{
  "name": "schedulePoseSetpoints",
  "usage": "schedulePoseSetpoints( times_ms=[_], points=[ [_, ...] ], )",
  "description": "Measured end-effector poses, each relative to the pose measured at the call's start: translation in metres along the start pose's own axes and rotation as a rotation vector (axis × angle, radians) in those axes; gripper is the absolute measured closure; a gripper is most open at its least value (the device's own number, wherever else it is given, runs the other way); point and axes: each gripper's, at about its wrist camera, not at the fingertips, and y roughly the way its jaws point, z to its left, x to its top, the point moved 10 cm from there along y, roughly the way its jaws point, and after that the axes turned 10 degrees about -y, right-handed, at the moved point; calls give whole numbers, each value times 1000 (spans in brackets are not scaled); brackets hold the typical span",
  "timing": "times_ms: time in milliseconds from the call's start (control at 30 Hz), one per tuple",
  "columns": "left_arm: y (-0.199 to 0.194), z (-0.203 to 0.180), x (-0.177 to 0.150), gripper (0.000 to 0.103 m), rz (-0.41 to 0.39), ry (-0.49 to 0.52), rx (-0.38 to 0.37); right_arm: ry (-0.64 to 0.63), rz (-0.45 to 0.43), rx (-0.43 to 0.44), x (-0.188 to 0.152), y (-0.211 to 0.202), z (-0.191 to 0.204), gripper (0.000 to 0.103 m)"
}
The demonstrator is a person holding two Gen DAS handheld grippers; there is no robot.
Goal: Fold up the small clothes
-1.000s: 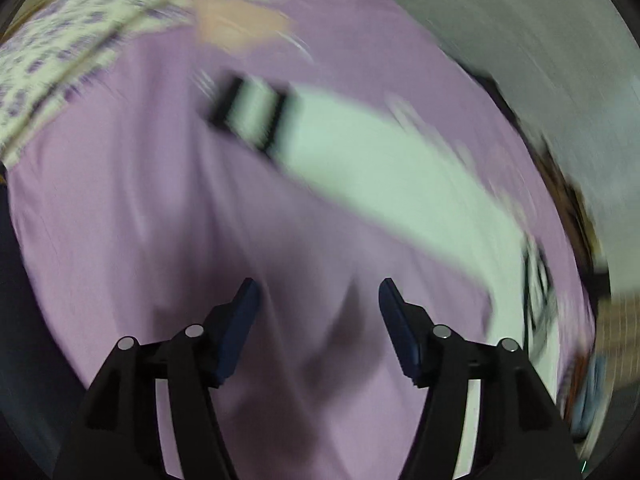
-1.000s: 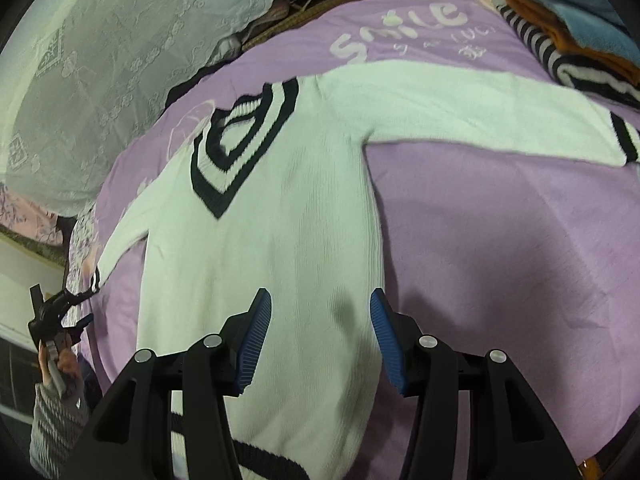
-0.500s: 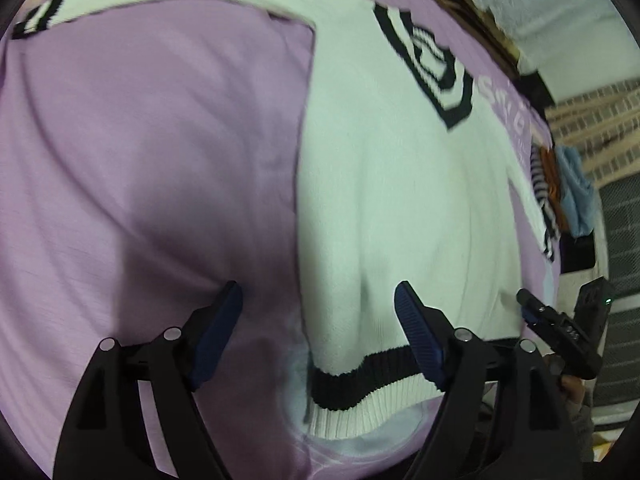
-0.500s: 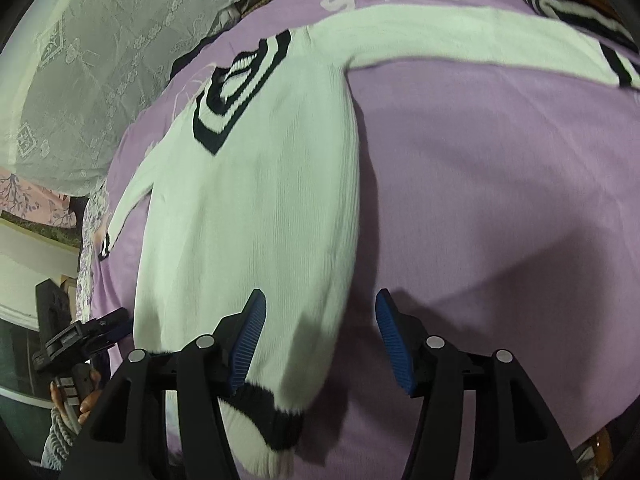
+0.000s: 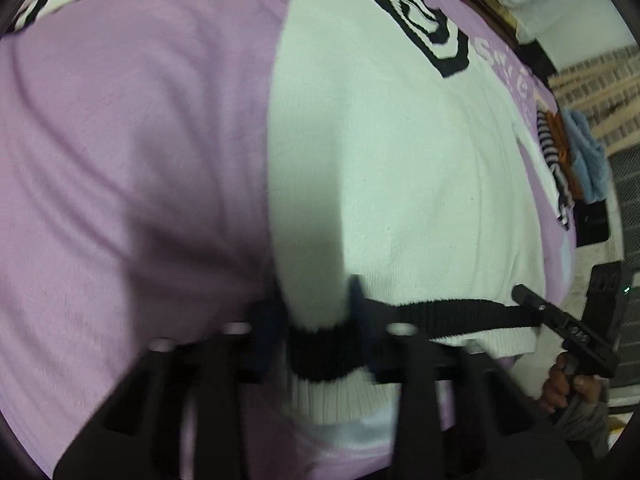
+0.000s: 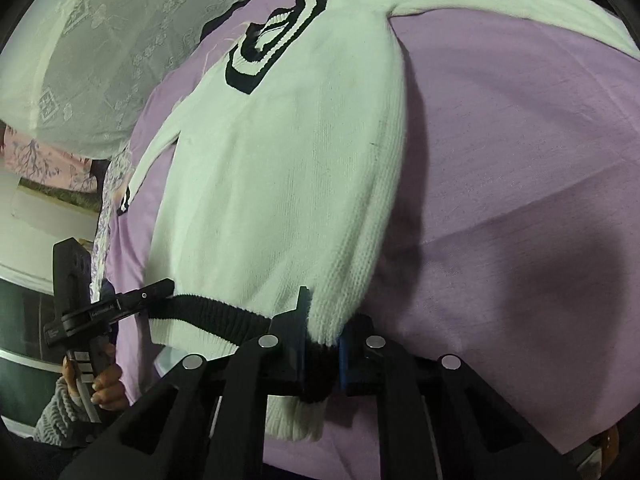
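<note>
Both your grippers are closing on the white sweater's [image 6: 288, 184] black hem band: left gripper [image 5: 320, 332], right gripper [image 6: 320, 344]. It lies flat on the purple sheet [image 6: 520, 160]; shallow bites could slip when lifting.

A white knitted sweater [image 6: 288, 184] is seen at the centre of both views, trimmed with a black band above a white ribbed hem [image 5: 332, 396] and a black-and-white striped V-collar [image 5: 420, 32]. It is spread on a lilac sheet [image 6: 520, 160] printed with pale lettering. Black gripper frames with blue pads [image 6: 344, 356] are shown at the lower edge. At the right of the left wrist view, striped black-and-white, orange and light blue clothes [image 5: 576, 156] are piled.
</note>
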Motion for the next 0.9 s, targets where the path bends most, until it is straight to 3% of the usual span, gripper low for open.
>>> schedulePoseSetpoints(
  times_ms=[200, 433, 600, 667, 800, 900],
  points=[
    [-22, -3, -13, 87, -34, 13, -44, -5, 5, 36, -2, -14, -3, 91],
    [-22, 11, -35, 86, 34, 11, -57, 15, 102, 74, -31, -9, -18, 92],
    [-28, 19, -35, 83, 77, -45, -92, 8, 108, 70, -26, -16, -20, 85],
    [-44, 18, -28, 82, 37, -19, -76, -9, 69, 38, -16, -30, -23, 80],
    [-69, 5, -6, 63, -47, 18, -80, -16, -65, -18, 19, -57, -33, 80],
    [-67, -21, 11, 56, -76, 52, -109, -13, -122, 31, 50, -54, -25, 80]
  ],
)
